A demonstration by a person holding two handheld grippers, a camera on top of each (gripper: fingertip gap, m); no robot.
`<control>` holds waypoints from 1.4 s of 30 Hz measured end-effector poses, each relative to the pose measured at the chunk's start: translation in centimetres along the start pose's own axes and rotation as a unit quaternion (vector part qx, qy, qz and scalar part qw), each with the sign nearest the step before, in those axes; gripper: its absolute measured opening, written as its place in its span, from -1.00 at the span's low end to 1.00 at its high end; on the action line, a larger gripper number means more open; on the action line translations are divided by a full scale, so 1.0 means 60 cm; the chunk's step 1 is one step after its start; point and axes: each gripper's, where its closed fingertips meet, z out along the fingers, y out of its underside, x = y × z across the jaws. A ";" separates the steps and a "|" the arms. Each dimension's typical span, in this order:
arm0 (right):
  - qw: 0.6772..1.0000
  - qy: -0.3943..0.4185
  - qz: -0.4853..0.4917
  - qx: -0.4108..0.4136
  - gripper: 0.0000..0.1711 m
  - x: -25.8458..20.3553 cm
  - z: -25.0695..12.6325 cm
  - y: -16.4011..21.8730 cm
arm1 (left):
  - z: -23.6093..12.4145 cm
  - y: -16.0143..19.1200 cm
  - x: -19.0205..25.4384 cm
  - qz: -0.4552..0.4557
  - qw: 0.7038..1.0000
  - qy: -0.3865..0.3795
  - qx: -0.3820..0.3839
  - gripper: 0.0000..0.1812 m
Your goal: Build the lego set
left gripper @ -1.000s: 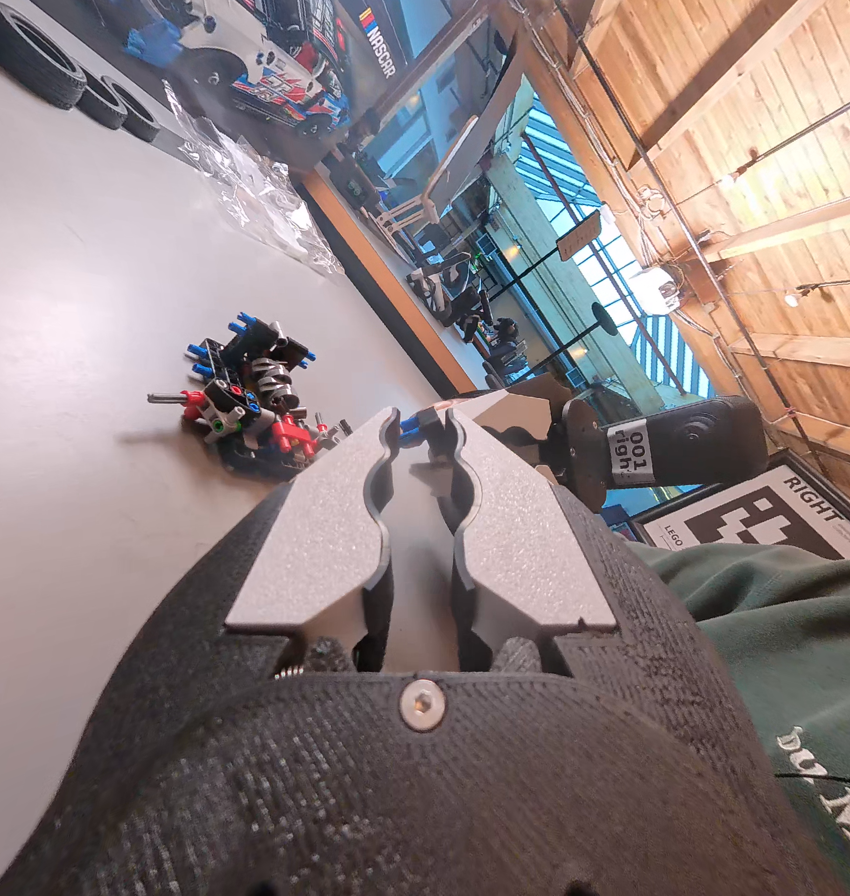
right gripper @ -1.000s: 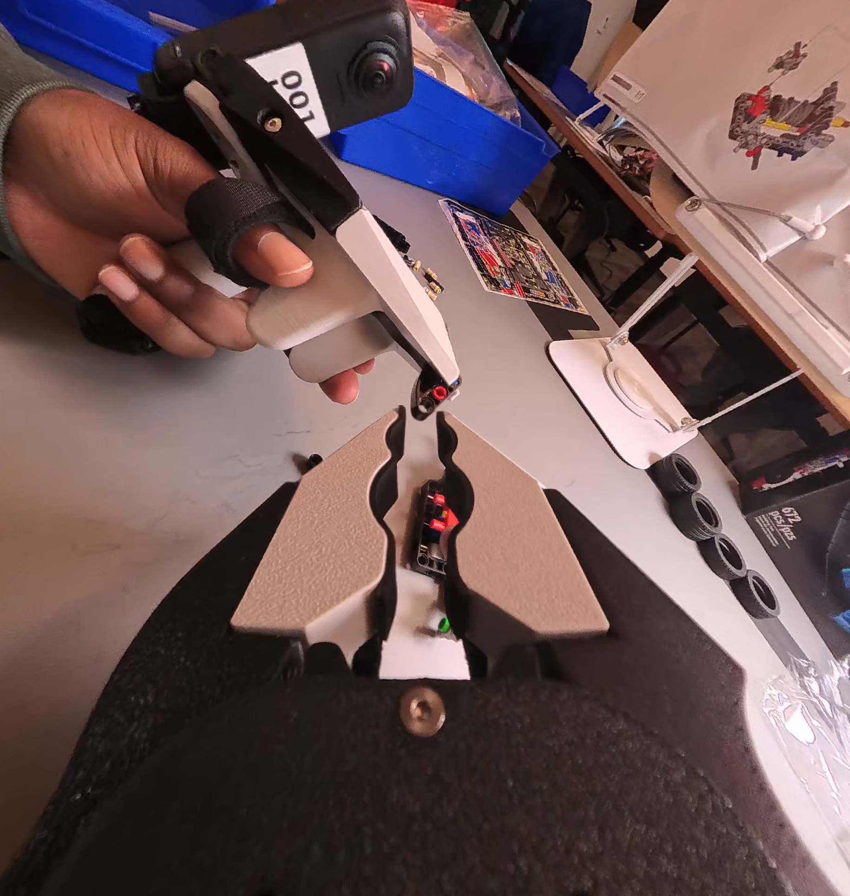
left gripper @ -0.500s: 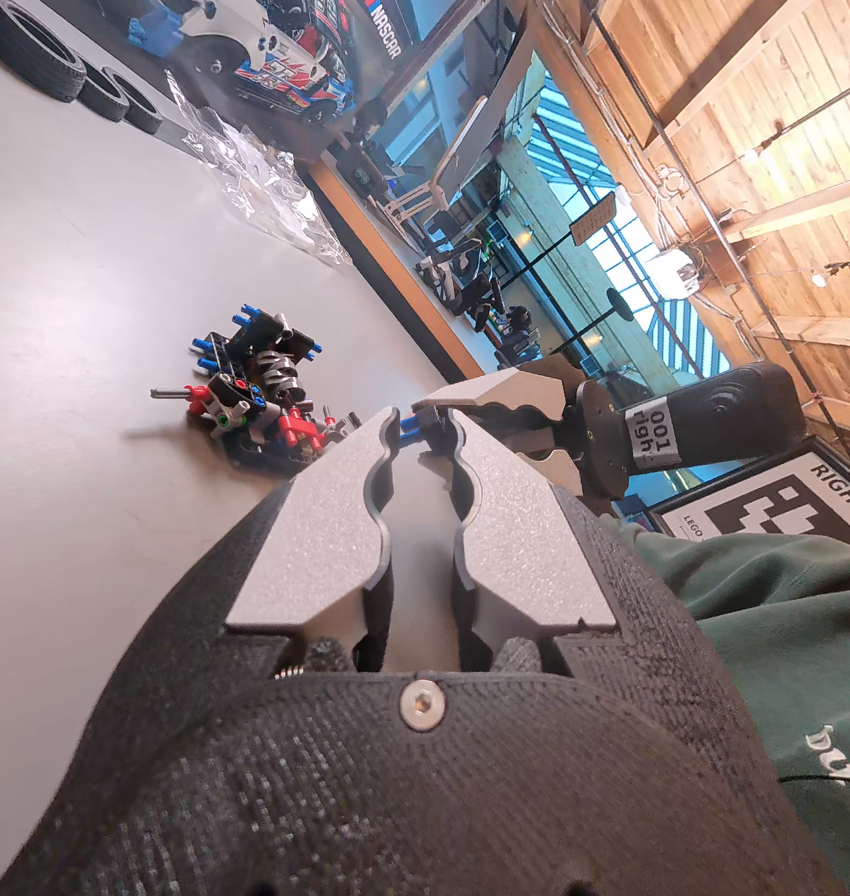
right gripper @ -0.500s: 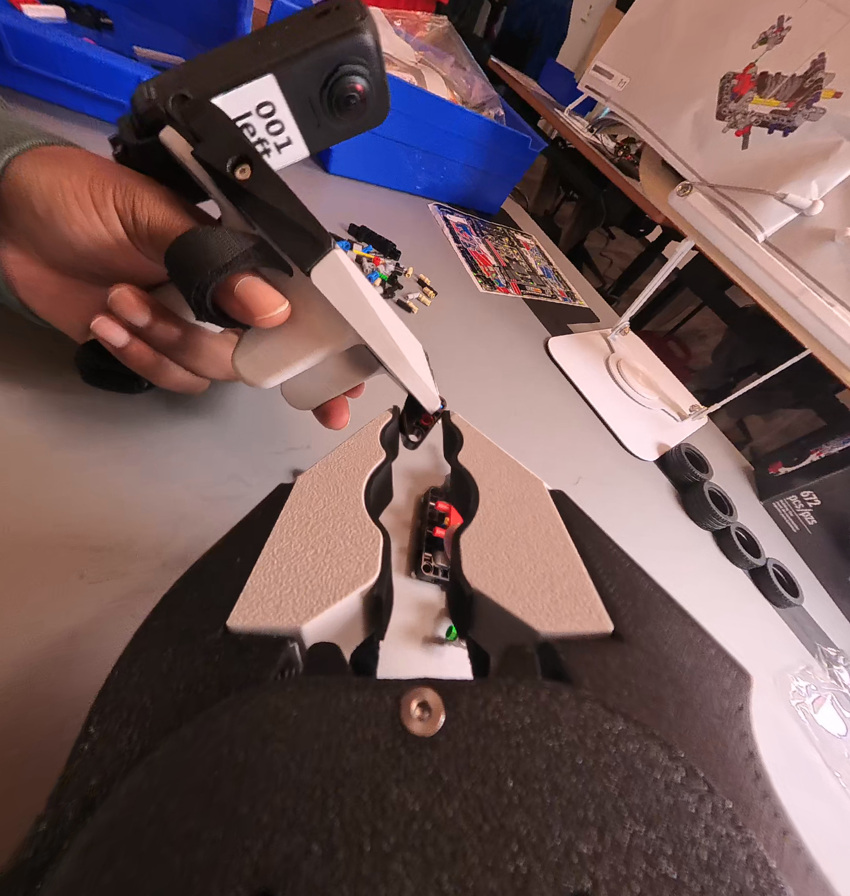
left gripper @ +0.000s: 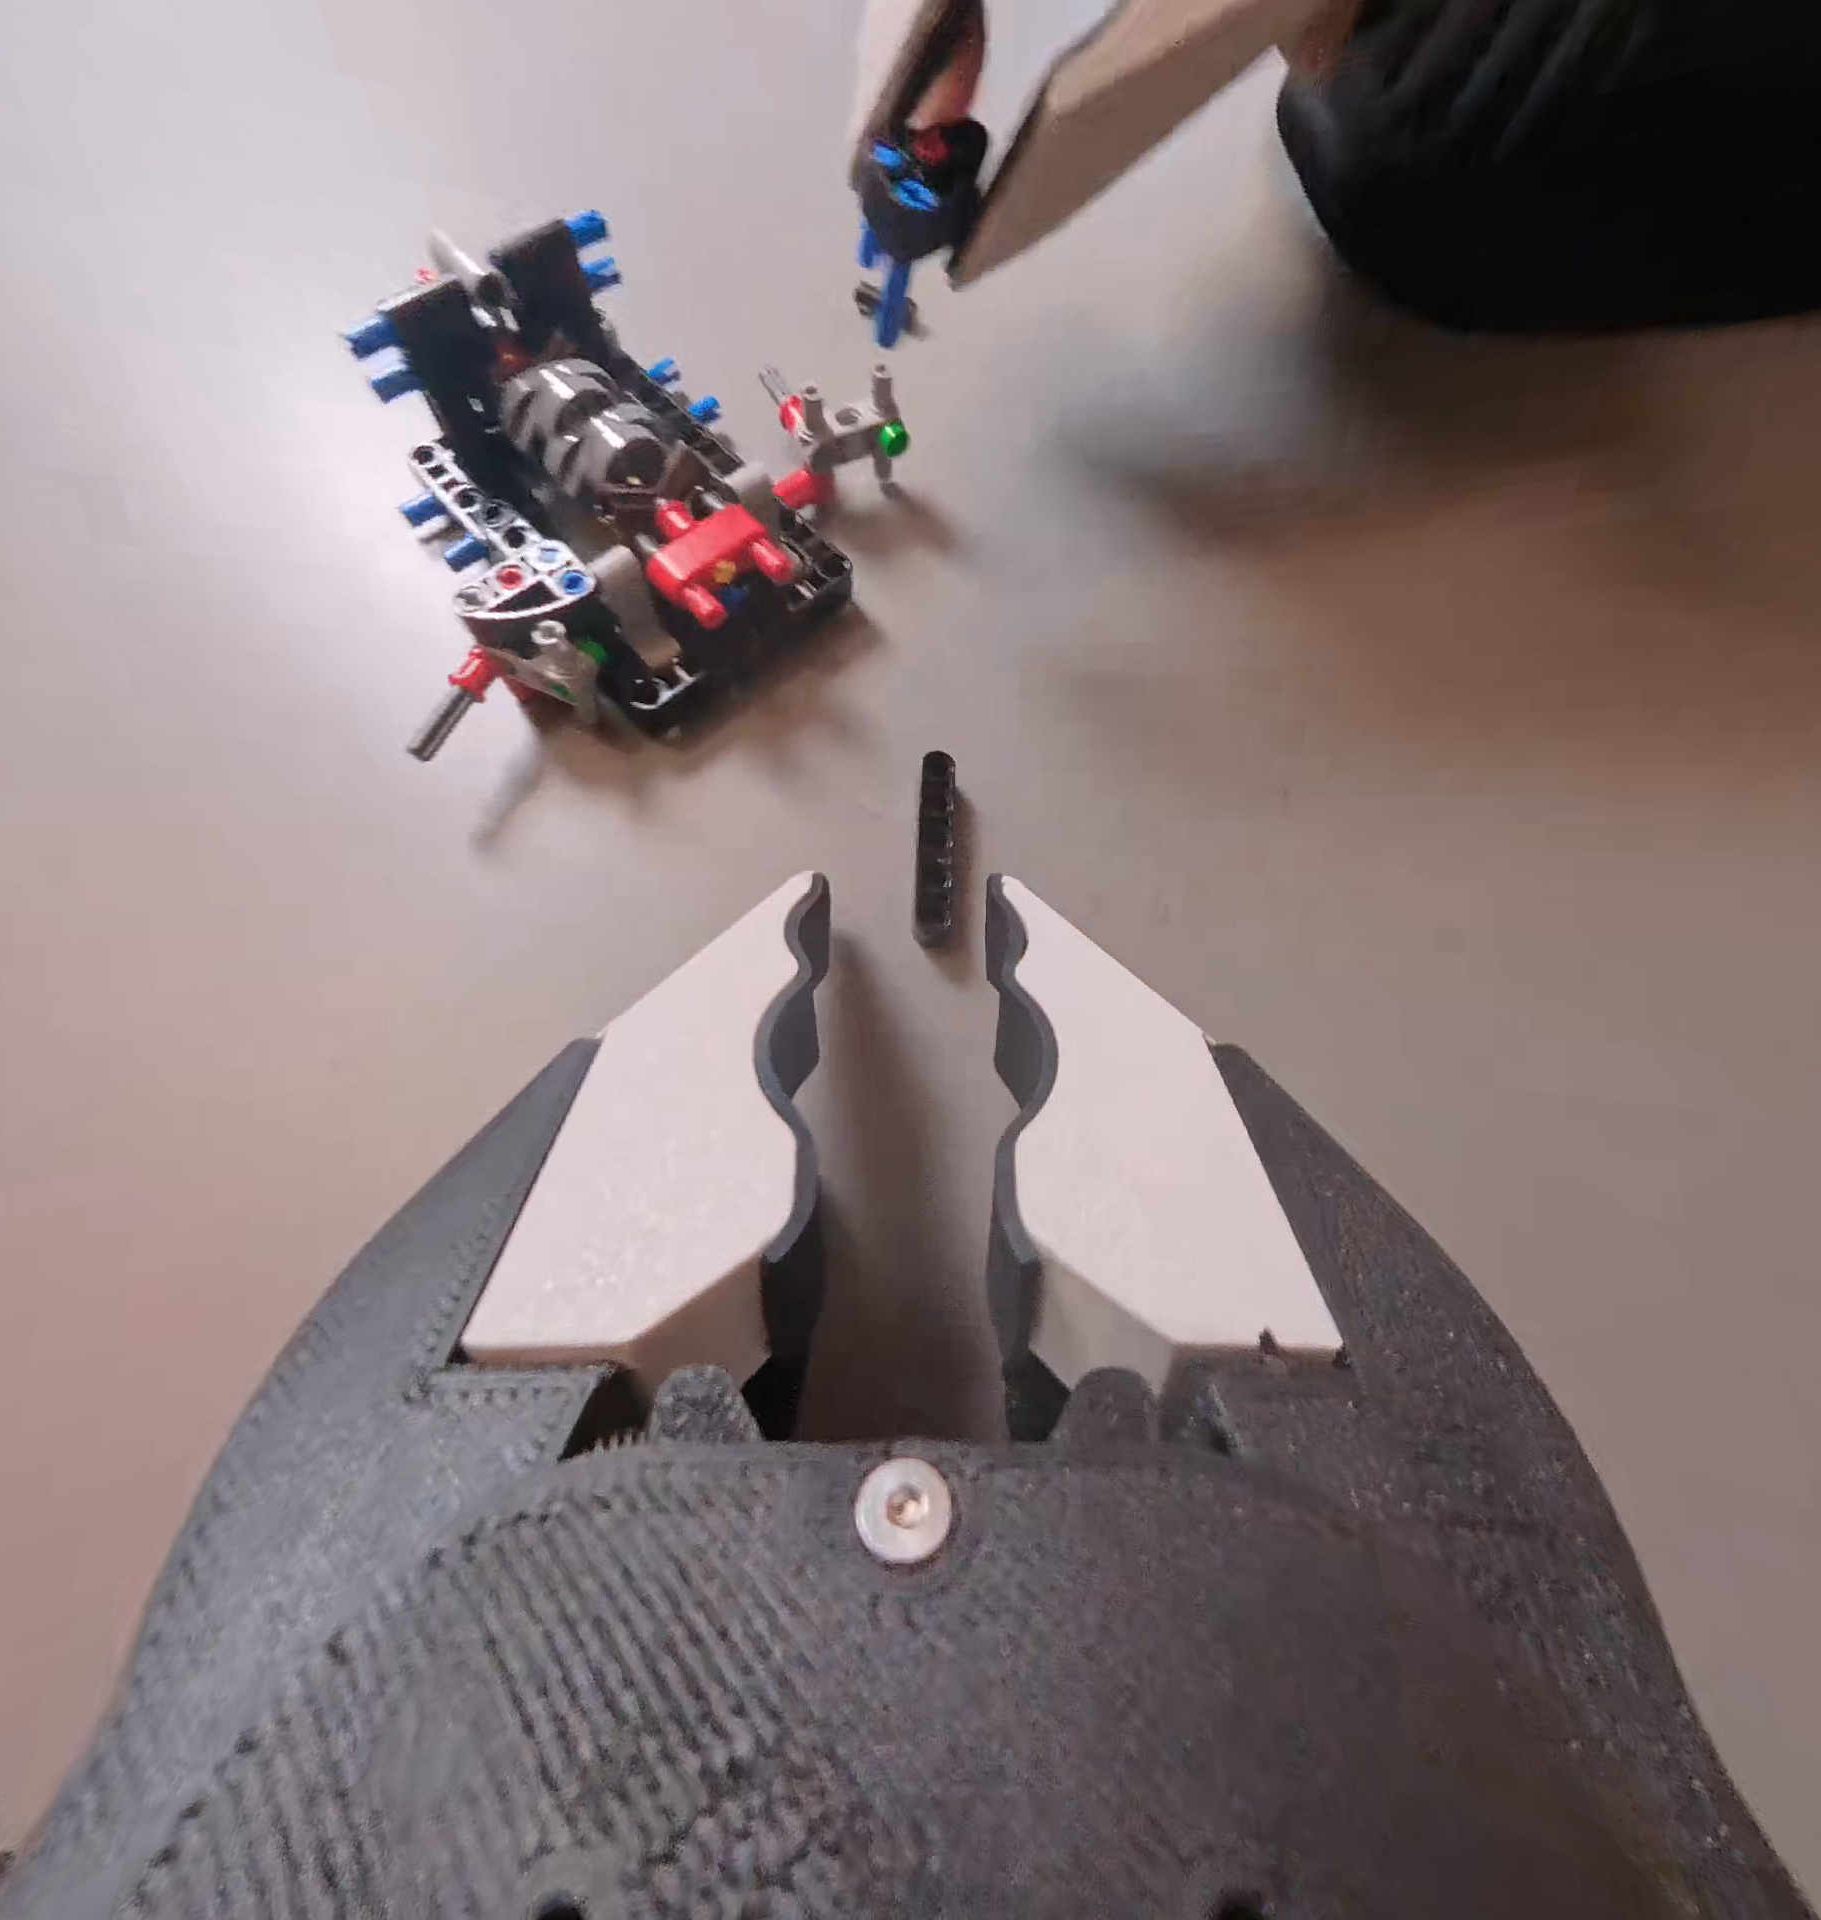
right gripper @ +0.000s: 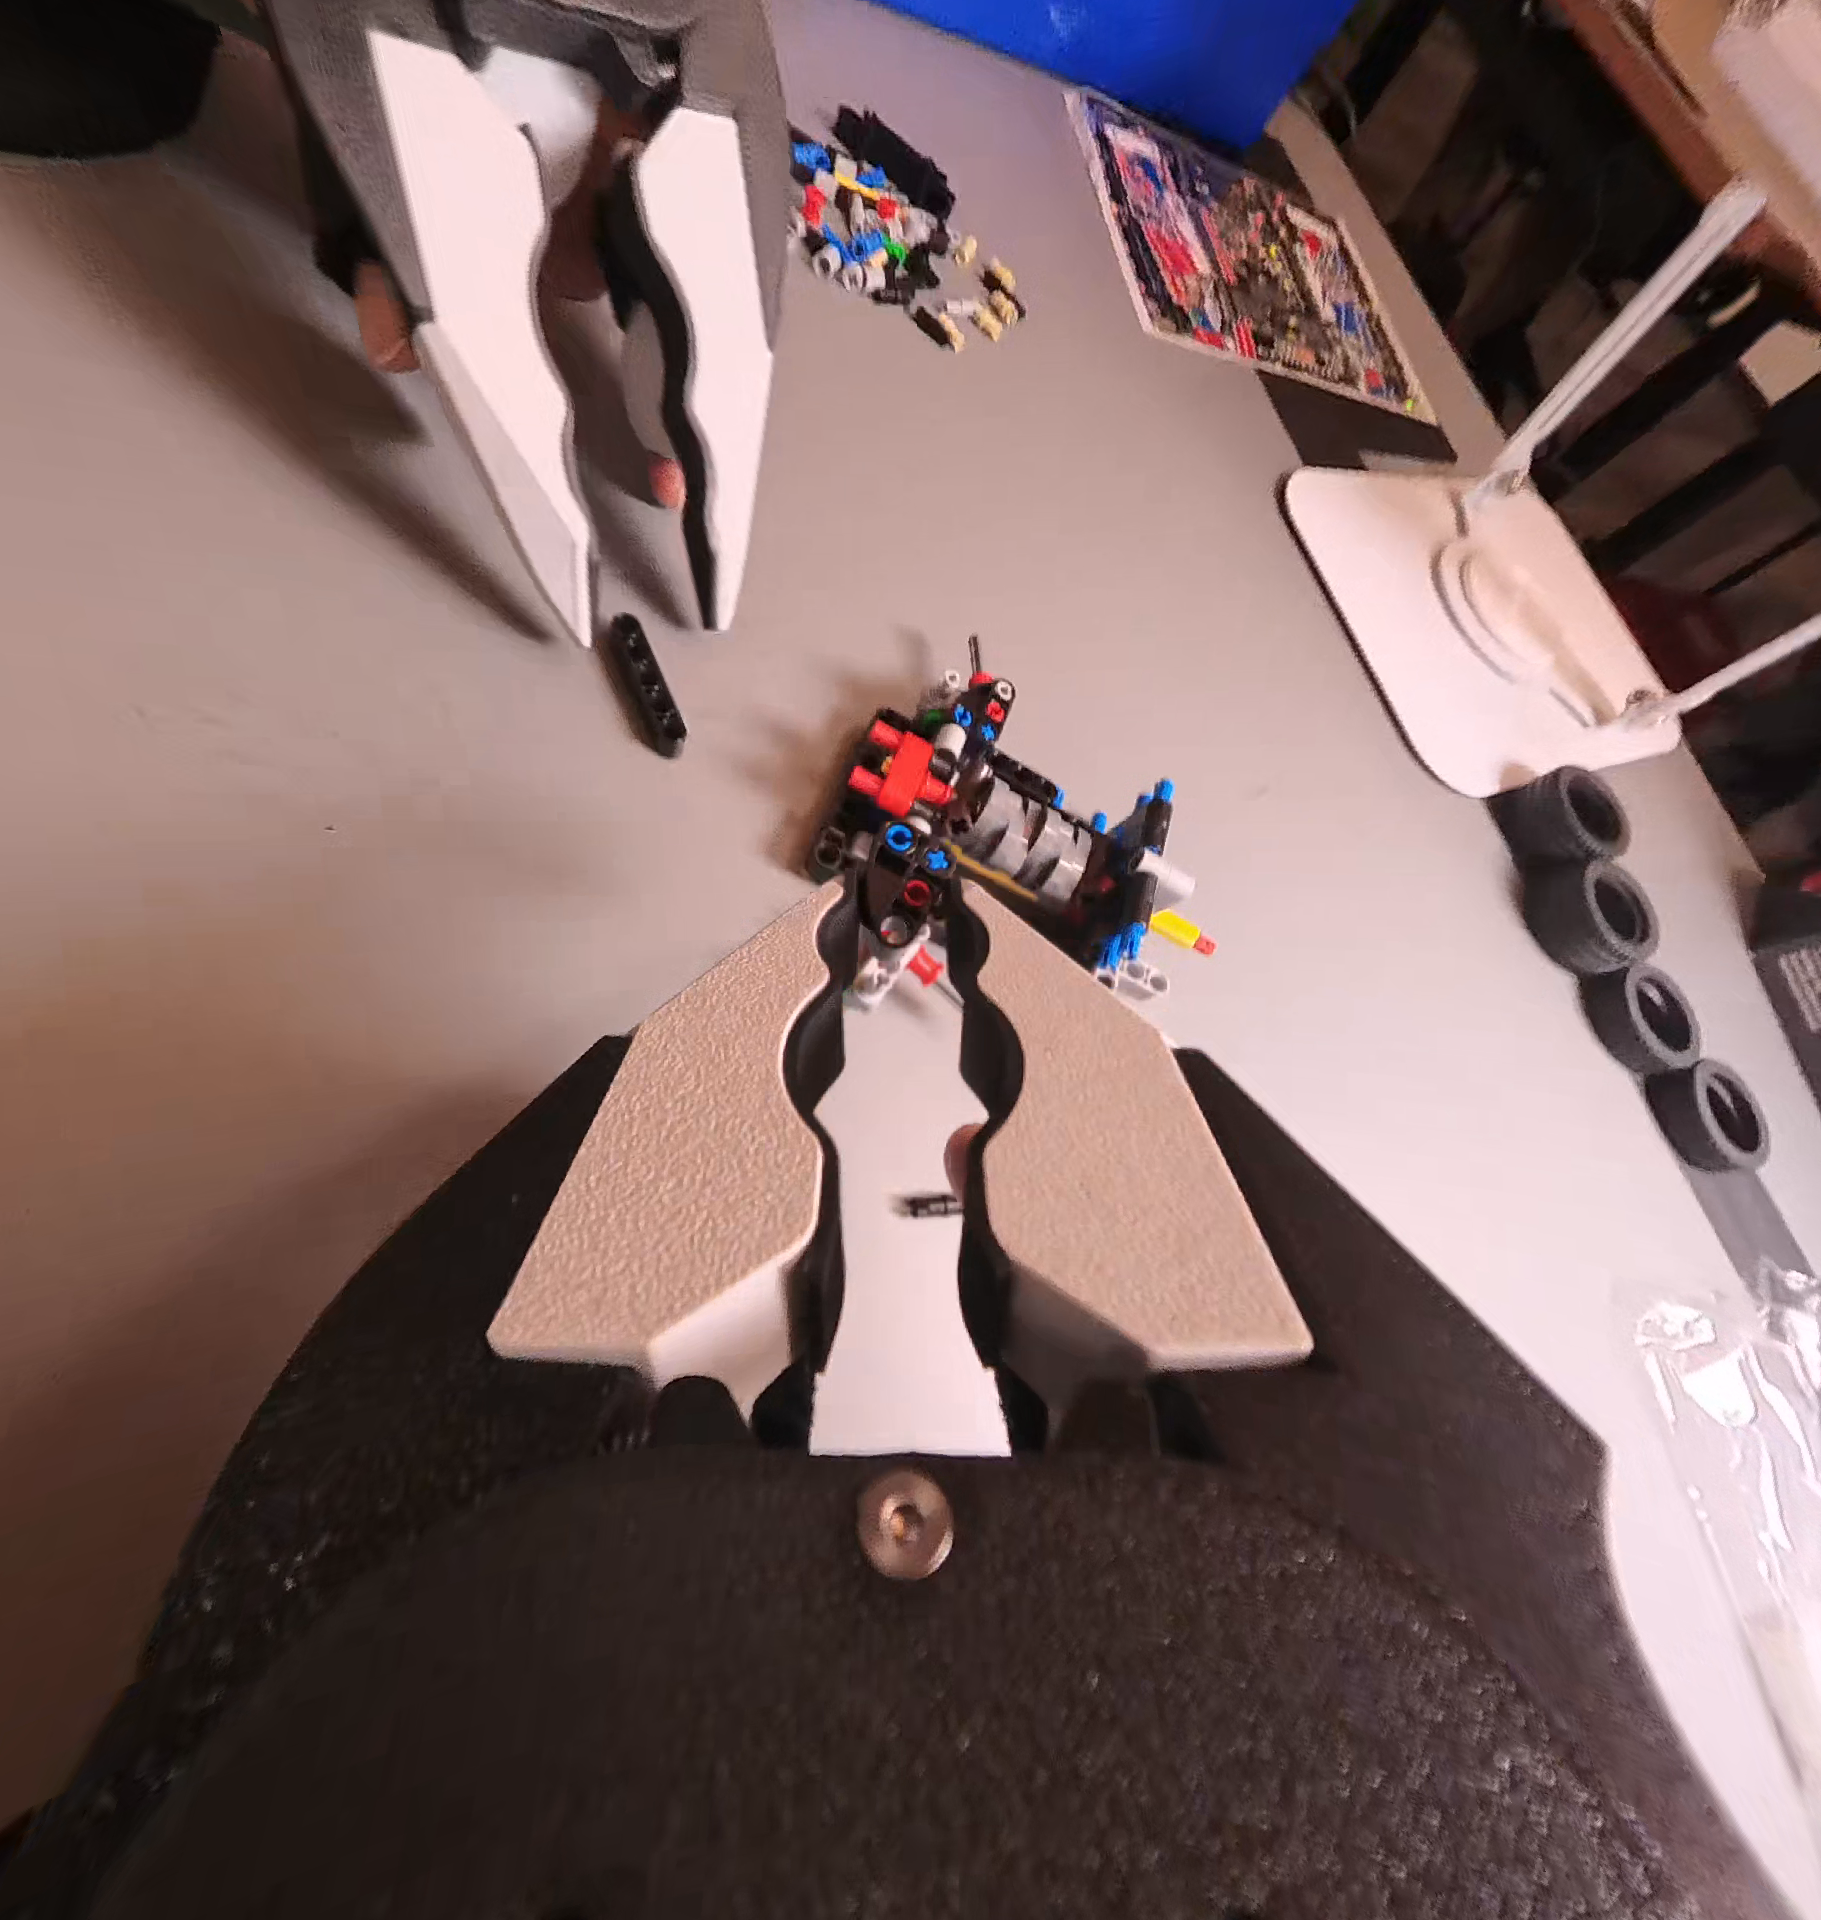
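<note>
The grey table (right gripper: 262, 935) is matte and smooth, running from the lower left of the right wrist view up to a blue bin (right gripper: 1124, 42) at the top edge. The half-built lego chassis (left gripper: 615, 509) sits upper left of centre in the left wrist view, flat on the table. The left gripper (left gripper: 908, 904) is spread, empty, its tips on either side of the near end of a black beam (left gripper: 937, 847) lying on the surface (whether they touch it, I cannot tell). The right gripper (right gripper: 901, 914) pinches a small black sub-assembly (right gripper: 904, 883) with blue and red pins, held above the table close to the chassis. Along the right of that view sit four black tyres (right gripper: 1633, 966) in a row, a white stand base (right gripper: 1457, 623), a colourful sheet (right gripper: 1259, 249), a clear plastic bag (right gripper: 1758, 1403), and, at the top centre, a heap of loose pieces (right gripper: 885, 229).
</note>
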 end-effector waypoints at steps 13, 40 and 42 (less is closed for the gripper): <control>0.998 -0.053 -0.005 -0.027 -0.85 0.011 0.048 0.016 | 0.052 -0.029 0.010 0.162 0.984 0.076 -0.022 -0.94; 0.997 -0.077 0.013 0.009 -0.85 -0.035 0.034 -0.016 | 0.044 -0.020 0.028 0.001 0.998 0.008 -0.065 -0.67; 0.996 -0.082 0.013 0.011 -0.85 -0.050 0.034 -0.023 | 0.037 -0.017 0.049 -0.010 0.998 0.031 -0.062 -0.66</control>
